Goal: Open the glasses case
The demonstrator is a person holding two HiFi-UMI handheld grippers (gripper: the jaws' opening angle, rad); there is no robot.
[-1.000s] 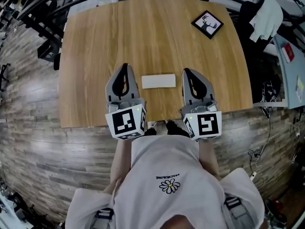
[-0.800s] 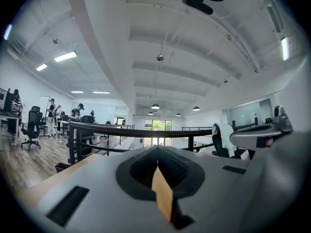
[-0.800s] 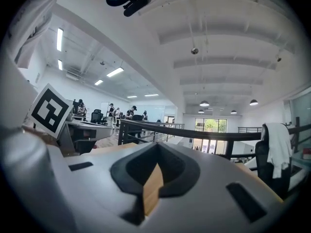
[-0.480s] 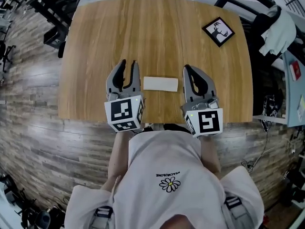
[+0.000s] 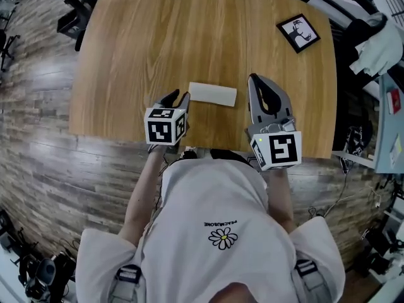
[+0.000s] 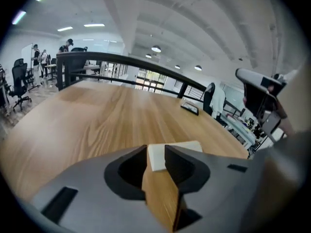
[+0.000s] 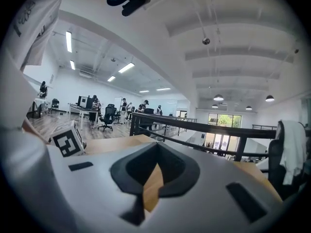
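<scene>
The glasses case (image 5: 213, 94) is a flat white oblong lying shut on the wooden table (image 5: 158, 36), near the front edge. My left gripper (image 5: 177, 98) tilts down at the case's left end with its jaws opening. In the left gripper view the case (image 6: 187, 146) shows just past the tips of the left gripper (image 6: 155, 148), and only bare wood lies between the pads. My right gripper (image 5: 255, 79) hovers to the right of the case, apart from it, and its jaws are shut on nothing. The right gripper (image 7: 156, 147) points nearly level across the table.
A black-framed picture (image 5: 298, 32) lies at the table's far right corner. The table's front edge runs just under both grippers, against the person's body. Clothing (image 5: 379, 40) hangs off to the right of the table, and a dark railing (image 6: 126, 64) runs behind it.
The left gripper has dropped toward the table and tipped nose-down at the case's left end, and its jaws have gone from shut to apart. The right gripper has shifted only slightly.
</scene>
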